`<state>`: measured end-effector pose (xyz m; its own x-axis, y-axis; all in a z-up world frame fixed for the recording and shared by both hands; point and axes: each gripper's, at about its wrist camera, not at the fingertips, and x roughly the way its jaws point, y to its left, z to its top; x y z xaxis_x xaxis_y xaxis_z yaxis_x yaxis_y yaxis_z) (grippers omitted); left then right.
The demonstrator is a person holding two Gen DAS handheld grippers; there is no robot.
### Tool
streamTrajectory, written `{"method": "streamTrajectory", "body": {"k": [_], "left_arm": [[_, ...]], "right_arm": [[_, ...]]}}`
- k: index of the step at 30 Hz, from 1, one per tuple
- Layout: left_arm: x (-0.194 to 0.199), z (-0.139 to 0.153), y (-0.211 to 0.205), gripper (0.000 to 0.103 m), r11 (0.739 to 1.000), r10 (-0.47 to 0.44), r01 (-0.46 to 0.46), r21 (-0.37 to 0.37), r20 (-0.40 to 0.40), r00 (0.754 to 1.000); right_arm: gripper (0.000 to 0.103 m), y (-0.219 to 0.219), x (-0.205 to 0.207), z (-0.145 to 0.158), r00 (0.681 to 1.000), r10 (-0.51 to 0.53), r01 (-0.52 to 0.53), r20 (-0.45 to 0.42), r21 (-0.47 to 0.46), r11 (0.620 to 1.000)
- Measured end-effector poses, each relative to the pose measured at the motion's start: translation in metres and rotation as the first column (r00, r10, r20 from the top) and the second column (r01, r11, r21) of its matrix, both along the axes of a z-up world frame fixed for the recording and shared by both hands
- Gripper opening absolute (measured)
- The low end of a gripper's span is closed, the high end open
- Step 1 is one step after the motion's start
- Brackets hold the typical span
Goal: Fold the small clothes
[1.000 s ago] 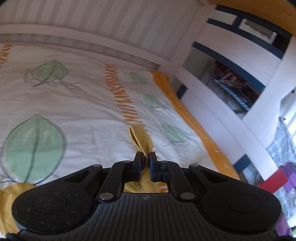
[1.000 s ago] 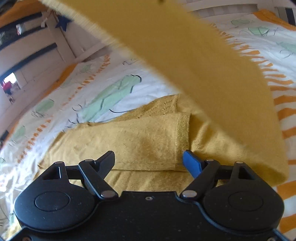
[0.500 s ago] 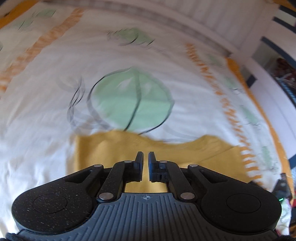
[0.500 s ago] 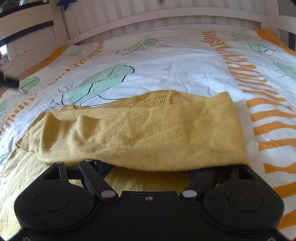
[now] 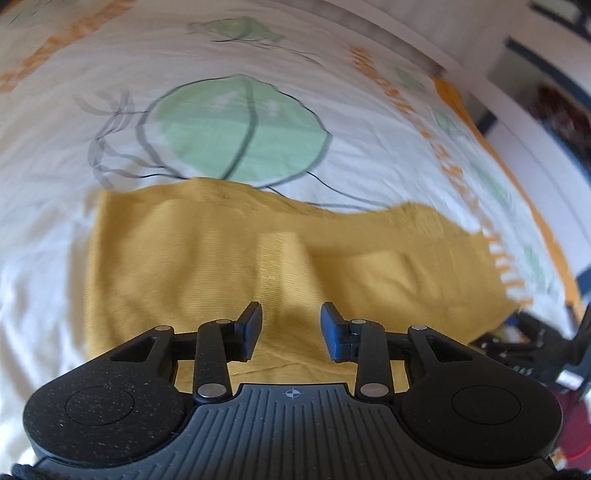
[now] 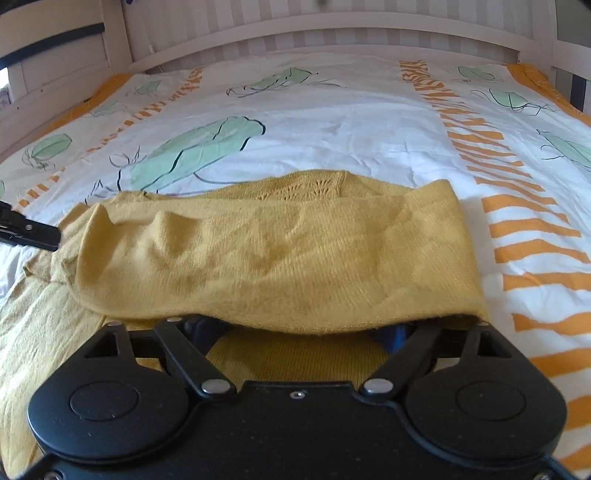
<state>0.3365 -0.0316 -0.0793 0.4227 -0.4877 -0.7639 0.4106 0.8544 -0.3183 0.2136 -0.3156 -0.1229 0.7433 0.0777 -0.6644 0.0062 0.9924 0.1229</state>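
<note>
A mustard-yellow knit sweater [image 5: 221,266] lies flat on the bed with a sleeve laid across its body. My left gripper [image 5: 291,328] is open and empty just above the sweater's near part. In the right wrist view the folded sleeve [image 6: 273,254] drapes over my right gripper [image 6: 299,328] and hides its fingertips; the finger arms stand wide apart. The left gripper's tip [image 6: 29,232] shows at the sweater's left edge in that view.
The bed has a white duvet [image 6: 332,122] with green leaves and orange stripes. A white slatted headboard [image 6: 332,29] runs along the far side. A white bed rail [image 5: 535,147] and dark clutter [image 5: 517,343] lie to the right.
My left gripper carried the sleeve over the sweater, laid it down and opened. The sleeve now rests over my right gripper's fingers.
</note>
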Motion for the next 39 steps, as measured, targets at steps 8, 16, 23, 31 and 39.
{"method": "streamTrajectory", "body": {"k": [8, 16, 23, 31, 39], "left_arm": [[-0.003, -0.014, -0.019, 0.041, 0.999, -0.033, 0.032, 0.041, 0.018, 0.999], [0.002, 0.005, 0.002, 0.049, 0.995, 0.096, -0.093, -0.027, 0.142, 0.985], [0.016, -0.013, -0.012, 0.050, 0.996, 0.039, -0.045, 0.073, 0.083, 0.996], [0.010, -0.013, -0.043, 0.009, 0.992, -0.080, 0.069, 0.107, 0.100, 0.992], [-0.009, 0.049, -0.028, 0.007, 0.997, 0.012, 0.003, -0.083, 0.180, 0.984]], "right_arm": [[0.091, 0.002, -0.001, -0.003, 1.000, 0.010, -0.010, -0.004, -0.014, 1.000], [0.094, 0.004, 0.000, -0.005, 1.000, 0.017, -0.017, -0.006, -0.016, 1.000], [0.097, 0.006, 0.001, -0.005, 1.000, 0.023, -0.023, -0.009, -0.022, 0.999], [0.099, 0.006, 0.002, -0.006, 1.000, 0.028, -0.028, -0.010, -0.024, 0.999], [0.099, 0.007, 0.002, -0.006, 1.000, 0.026, -0.026, -0.011, -0.033, 0.999]]}}
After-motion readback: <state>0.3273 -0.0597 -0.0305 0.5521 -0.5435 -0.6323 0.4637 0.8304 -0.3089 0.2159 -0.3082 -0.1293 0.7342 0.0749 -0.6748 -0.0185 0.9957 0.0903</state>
